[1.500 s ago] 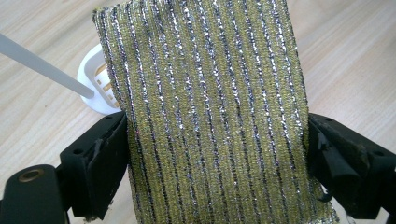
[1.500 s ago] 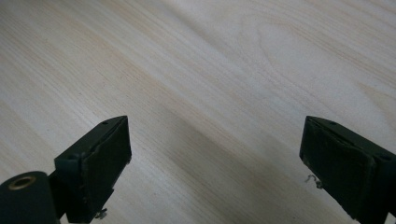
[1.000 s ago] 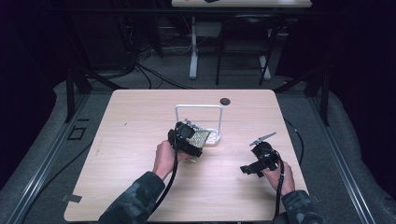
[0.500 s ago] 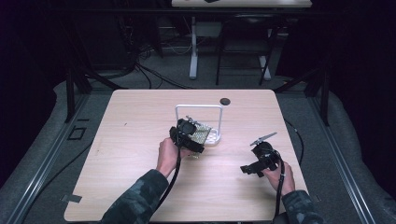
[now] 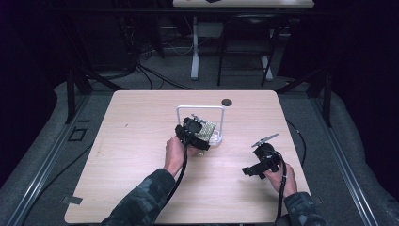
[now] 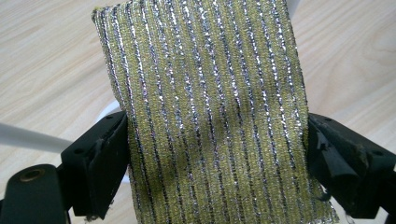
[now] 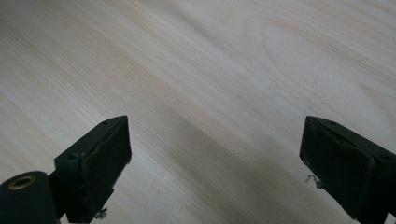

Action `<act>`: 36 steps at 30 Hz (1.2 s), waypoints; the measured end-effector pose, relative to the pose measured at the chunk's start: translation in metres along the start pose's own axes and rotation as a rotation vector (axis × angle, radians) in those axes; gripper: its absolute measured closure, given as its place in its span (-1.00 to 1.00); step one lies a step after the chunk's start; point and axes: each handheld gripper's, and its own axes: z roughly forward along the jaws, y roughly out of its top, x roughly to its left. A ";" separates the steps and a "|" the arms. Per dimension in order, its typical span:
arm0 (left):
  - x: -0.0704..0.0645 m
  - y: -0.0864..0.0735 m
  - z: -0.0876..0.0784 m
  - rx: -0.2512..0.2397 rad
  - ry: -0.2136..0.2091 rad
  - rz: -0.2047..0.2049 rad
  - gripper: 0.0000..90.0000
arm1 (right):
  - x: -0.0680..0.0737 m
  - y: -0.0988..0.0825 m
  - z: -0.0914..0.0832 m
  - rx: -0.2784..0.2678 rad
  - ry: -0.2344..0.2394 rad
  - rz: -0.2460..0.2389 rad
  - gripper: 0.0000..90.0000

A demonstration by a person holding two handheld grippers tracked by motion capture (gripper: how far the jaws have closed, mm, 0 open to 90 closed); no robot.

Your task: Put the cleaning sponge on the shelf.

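A yellow-green sponge cloth [image 6: 205,84] with glittering silver stripes stands between the two black jaws of my left gripper [image 6: 215,144], which press on its two side edges. In the high view my left gripper [image 5: 202,133] holds this sponge cloth [image 5: 207,129] just above the base of a small white wire stand [image 5: 200,108] at the table's middle. My right gripper [image 5: 248,170] hovers low over bare wood at the front right. In the right gripper view its jaws [image 7: 215,140] are wide apart with nothing between them.
The light wooden table [image 5: 141,117] carries a small dark round disc [image 5: 227,101] near its far edge, behind the stand. Cables trail from both grippers toward the front edge. Dark floor, table legs and cables lie beyond the table.
My left gripper has moved a little up and right with the sponge cloth, closer to the white stand. The right gripper has stayed where it was.
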 end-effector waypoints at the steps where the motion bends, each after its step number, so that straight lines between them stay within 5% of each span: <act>1: 0.000 0.000 0.002 -0.002 0.002 -0.003 -0.73 | 0.000 0.000 0.000 0.000 0.001 0.001 -0.82; 36: 0.007 0.010 0.053 -0.005 0.029 -0.030 -0.73 | 0.001 0.000 0.000 0.002 0.016 -0.007 -0.82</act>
